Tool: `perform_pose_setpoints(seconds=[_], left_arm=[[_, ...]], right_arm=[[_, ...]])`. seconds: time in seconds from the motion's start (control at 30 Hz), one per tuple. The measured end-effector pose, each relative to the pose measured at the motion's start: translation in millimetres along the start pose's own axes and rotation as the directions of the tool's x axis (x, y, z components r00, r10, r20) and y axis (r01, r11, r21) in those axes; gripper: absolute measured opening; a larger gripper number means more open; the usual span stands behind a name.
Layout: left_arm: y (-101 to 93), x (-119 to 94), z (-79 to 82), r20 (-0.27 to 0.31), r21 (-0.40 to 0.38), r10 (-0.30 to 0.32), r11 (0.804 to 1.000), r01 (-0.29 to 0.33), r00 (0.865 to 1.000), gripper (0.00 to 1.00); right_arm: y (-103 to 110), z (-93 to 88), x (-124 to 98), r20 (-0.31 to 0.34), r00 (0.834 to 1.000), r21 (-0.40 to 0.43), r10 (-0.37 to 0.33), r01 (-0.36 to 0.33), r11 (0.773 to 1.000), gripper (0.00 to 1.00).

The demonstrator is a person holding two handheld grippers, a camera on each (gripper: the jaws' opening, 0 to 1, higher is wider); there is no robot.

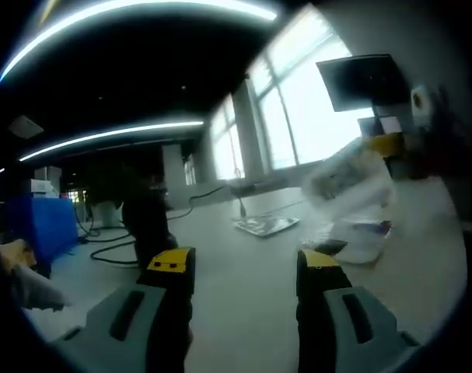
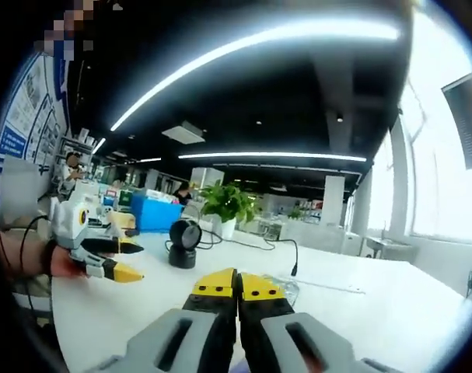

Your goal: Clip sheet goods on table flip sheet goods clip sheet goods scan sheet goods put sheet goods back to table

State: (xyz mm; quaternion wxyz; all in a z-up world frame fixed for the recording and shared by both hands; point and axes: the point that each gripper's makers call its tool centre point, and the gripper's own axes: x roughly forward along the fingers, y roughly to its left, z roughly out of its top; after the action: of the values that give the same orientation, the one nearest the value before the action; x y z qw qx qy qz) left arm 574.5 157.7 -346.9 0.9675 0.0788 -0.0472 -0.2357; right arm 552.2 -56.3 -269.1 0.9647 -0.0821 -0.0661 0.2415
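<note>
A clear plastic sheet package (image 1: 346,183) hangs blurred above the white table (image 1: 243,233) at the right, held from above by my right gripper (image 1: 387,144). In the right gripper view that gripper (image 2: 237,286) is shut, with a bit of clear film (image 2: 281,289) showing just past its yellow tips. My left gripper (image 1: 243,264) stands open over the table with nothing between its jaws; it also appears at the left of the right gripper view (image 2: 131,262), held by a hand. A black scanner (image 1: 146,217) (image 2: 183,242) stands on the table.
Another white package (image 1: 361,237) lies under the lifted one, and a flat clear package (image 1: 265,225) lies mid-table. Cables run past the scanner. A blue box (image 2: 154,214) and a potted plant (image 2: 224,202) stand behind it. A monitor (image 1: 358,78) hangs by the windows.
</note>
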Motion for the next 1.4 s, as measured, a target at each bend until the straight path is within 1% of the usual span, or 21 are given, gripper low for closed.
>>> perform_pose_setpoints(seconds=[0.07, 0.23, 0.27, 0.33, 0.4, 0.57, 0.67, 0.77, 0.87, 0.9, 0.97, 1.0, 1.03, 1.1, 1.13, 1.17, 1.2, 1.27, 1.33, 1.37, 1.4], left_arm=[[0.1, 0.0, -0.2, 0.000, -0.001, -0.001, 1.000, 0.001, 1.000, 0.45], [0.6, 0.2, -0.1, 0.001, -0.003, 0.000, 1.000, 0.000, 1.000, 0.45], [0.7, 0.2, -0.1, 0.002, -0.003, 0.001, 1.000, -0.001, 1.000, 0.45], [0.6, 0.3, 0.0, 0.002, -0.003, 0.000, 1.000, 0.000, 1.000, 0.45], [0.7, 0.4, -0.2, 0.001, -0.002, 0.000, 1.000, 0.000, 1.000, 0.45], [1.5, 0.5, -0.4, 0.001, -0.002, 0.000, 1.000, 0.000, 1.000, 0.45], [2.0, 0.6, -0.6, 0.000, -0.002, 0.001, 1.000, -0.001, 1.000, 0.45], [2.2, 0.7, -0.8, 0.000, 0.000, 0.001, 1.000, -0.001, 1.000, 0.45], [1.9, 0.8, -0.8, -0.001, 0.000, 0.001, 1.000, -0.001, 1.000, 0.45], [1.7, 0.8, -0.7, -0.001, 0.000, 0.000, 1.000, 0.000, 1.000, 0.45], [1.7, 0.8, -0.7, 0.000, 0.001, 0.000, 1.000, 0.000, 1.000, 0.45], [1.8, 0.7, -0.7, 0.000, 0.001, 0.001, 1.000, -0.001, 1.000, 0.45], [2.0, 0.6, -0.6, 0.000, 0.000, 0.001, 1.000, -0.001, 1.000, 0.45], [2.3, 0.6, -0.7, 0.000, 0.000, 0.001, 1.000, -0.001, 1.000, 0.45], [2.4, 0.6, -0.9, 0.000, 0.000, 0.001, 1.000, -0.001, 1.000, 0.45], [2.6, 0.7, -0.9, 0.000, 0.000, 0.001, 1.000, -0.001, 1.000, 0.45], [2.7, 0.6, -0.9, 0.000, 0.000, 0.002, 1.000, -0.002, 1.000, 0.45], [3.0, 0.6, -1.1, 0.000, 0.000, 0.002, 1.000, -0.002, 1.000, 0.45], [2.9, 0.6, -1.4, -0.002, 0.001, 0.002, 1.000, -0.002, 1.000, 0.45], [2.7, 0.7, -1.5, -0.002, 0.002, 0.001, 1.000, -0.001, 1.000, 0.45], [2.7, 0.6, -1.5, -0.002, 0.003, 0.001, 1.000, -0.001, 1.000, 0.45]], right_arm=[[-4.9, 4.1, -0.4, 0.009, 1.000, 0.021, -0.010, 0.010, 1.000, 0.00], [-24.1, 15.9, -0.7, 0.039, 0.998, 0.037, -0.057, 0.056, 0.998, 0.00], [-26.9, 17.7, -0.8, 0.045, 0.997, 0.048, -0.062, 0.060, 0.997, 0.00], [-36.5, 21.4, -0.8, 0.058, 0.995, 0.101, -0.081, 0.075, 0.992, 0.00], [-43.0, 23.7, -1.7, 0.062, 0.994, 0.115, -0.088, 0.080, 0.990, 0.00], [-60.7, 26.4, -3.9, 0.086, 0.987, 0.165, -0.135, 0.119, 0.979, 0.00], [-65.1, 27.5, -4.7, 0.096, 0.985, 0.182, -0.145, 0.126, 0.975, 0.00], [-70.6, 29.3, -7.0, 0.111, 0.979, 0.196, -0.172, 0.148, 0.969, 0.00], [-79.9, 30.4, -10.2, 0.130, 0.969, 0.222, -0.209, 0.177, 0.959, 0.00], [-84.3, 29.3, -11.7, 0.131, 0.964, 0.235, -0.230, 0.195, 0.952, 0.00], [-88.8, 24.8, -13.5, 0.121, 0.960, 0.233, -0.252, 0.220, 0.947, 0.00], [-94.6, 21.7, -16.2, 0.115, 0.951, 0.226, -0.286, 0.255, 0.940, 0.00], [-94.8, 18.6, -16.3, 0.110, 0.953, 0.238, -0.281, 0.249, 0.939, 0.00], [-99.7, 10.4, -19.4, 0.098, 0.947, 0.302, -0.306, 0.264, 0.916, 0.00], [-100.5, 7.3, -19.9, 0.094, 0.947, 0.313, -0.307, 0.264, 0.912, 0.00], [-102.6, 2.9, -21.6, 0.091, 0.944, 0.337, -0.318, 0.272, 0.902, 0.00], [-105.6, -2.0, -23.9, 0.088, 0.937, 0.370, -0.337, 0.283, 0.885, 0.00], [-111.7, -4.1, -30.1, 0.105, 0.922, 0.375, -0.373, 0.311, 0.874, 0.00], [-120.9, -5.0, -39.2, 0.123, 0.893, 0.399, -0.433, 0.355, 0.845, 0.00], [-125.8, -7.5, -43.2, 0.119, 0.880, 0.412, -0.459, 0.377, 0.830, 0.00], [-128.7, -10.8, -46.5, 0.112, 0.872, 0.448, -0.477, 0.384, 0.807, 0.00]])
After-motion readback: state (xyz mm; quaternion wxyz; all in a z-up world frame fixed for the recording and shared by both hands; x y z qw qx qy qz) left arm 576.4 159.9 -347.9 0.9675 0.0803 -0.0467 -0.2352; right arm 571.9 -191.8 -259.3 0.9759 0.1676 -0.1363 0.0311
